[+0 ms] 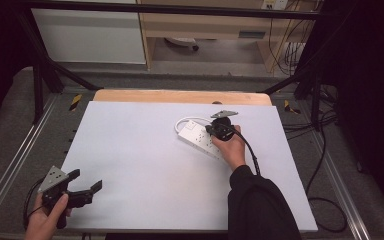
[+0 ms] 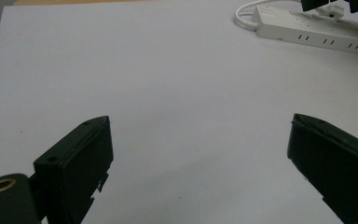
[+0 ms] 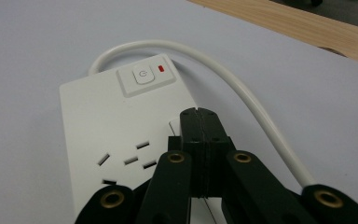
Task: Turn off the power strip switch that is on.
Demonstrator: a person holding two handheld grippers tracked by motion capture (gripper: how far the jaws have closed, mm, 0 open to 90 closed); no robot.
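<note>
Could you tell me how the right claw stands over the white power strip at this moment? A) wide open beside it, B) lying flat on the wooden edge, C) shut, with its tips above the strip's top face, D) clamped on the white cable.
C: in the right gripper view the right claw has its jaws pressed together with no gap, tips over the top face of the power strip, short of its power button.
</note>
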